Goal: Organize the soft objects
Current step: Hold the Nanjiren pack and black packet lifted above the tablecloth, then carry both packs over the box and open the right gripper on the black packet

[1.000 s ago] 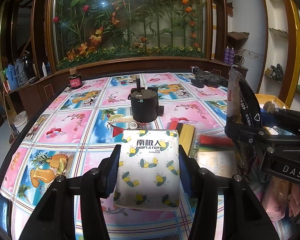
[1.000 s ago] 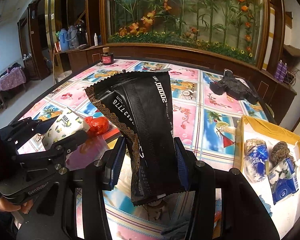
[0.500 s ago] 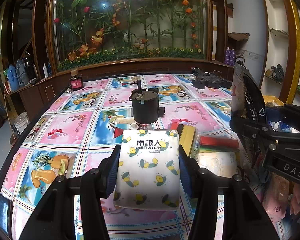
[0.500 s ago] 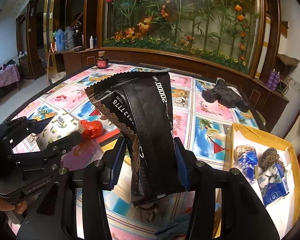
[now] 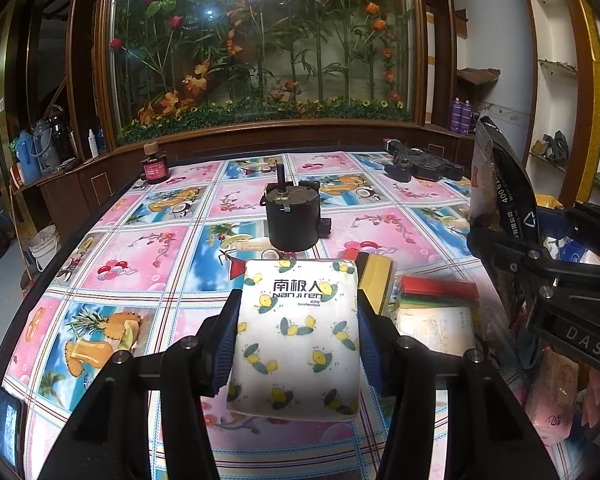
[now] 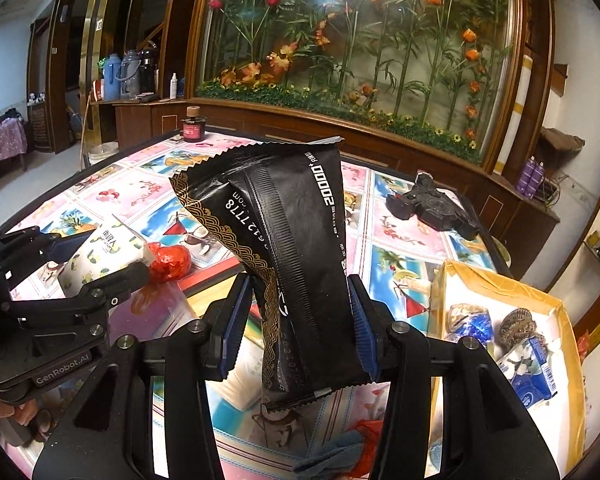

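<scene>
My left gripper [image 5: 296, 328] is shut on a white tissue pack [image 5: 298, 336] printed with lemons, held above the patterned tablecloth. My right gripper [image 6: 298, 320] is shut on a black foil pouch [image 6: 296, 264] with gold edging, which stands tilted up over the table. From the right wrist view the left gripper [image 6: 96, 256] and its tissue pack [image 6: 108, 250] sit at the left. In the left wrist view the black pouch [image 5: 504, 192] and the right gripper's body show at the right edge.
An open cardboard box [image 6: 556, 312] at the right holds blue packets and a steel scourer. A black motor [image 5: 294, 220], a dark jar [image 5: 155, 167], a black tool [image 6: 432, 208], a red bag [image 6: 170, 262] and flat packets [image 5: 432, 312] lie on the table.
The right gripper with the black pouch has tilted and shifted slightly, so the box sits lower and closer in its view. The left gripper and tissue pack have stayed put.
</scene>
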A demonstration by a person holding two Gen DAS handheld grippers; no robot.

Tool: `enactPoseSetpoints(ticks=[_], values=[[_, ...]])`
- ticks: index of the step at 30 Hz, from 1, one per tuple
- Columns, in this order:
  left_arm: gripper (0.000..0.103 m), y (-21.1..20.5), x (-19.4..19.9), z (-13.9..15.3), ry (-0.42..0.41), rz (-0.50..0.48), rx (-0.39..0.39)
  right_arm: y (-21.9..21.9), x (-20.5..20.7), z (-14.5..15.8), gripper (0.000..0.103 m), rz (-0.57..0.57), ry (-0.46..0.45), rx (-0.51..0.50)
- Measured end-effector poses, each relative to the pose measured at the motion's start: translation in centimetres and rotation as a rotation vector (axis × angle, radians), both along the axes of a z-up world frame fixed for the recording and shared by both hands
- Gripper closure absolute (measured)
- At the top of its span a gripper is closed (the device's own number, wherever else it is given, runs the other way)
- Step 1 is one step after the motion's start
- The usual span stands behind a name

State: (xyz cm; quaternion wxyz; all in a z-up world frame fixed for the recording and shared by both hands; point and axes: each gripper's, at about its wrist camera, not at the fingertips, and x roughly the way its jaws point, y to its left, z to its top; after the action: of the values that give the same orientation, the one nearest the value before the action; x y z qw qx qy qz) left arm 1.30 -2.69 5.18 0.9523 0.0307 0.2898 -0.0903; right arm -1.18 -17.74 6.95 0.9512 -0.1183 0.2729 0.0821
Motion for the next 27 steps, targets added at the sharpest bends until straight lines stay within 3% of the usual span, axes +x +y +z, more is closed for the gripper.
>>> enactPoseSetpoints(ticks=[19, 27], values=[[0.051, -3.9, -1.2, 0.2, -0.031, -0.053, -0.018, -0.9, -1.0, 0.9, 0.056, -0.039, -0.034, 0.009], [0.050, -7.7, -1.9, 0.6, -0.019, -0.121, -0.054, -5.0, -0.8, 2.0, 0.056, -0.125, -0.040, 0.094]])
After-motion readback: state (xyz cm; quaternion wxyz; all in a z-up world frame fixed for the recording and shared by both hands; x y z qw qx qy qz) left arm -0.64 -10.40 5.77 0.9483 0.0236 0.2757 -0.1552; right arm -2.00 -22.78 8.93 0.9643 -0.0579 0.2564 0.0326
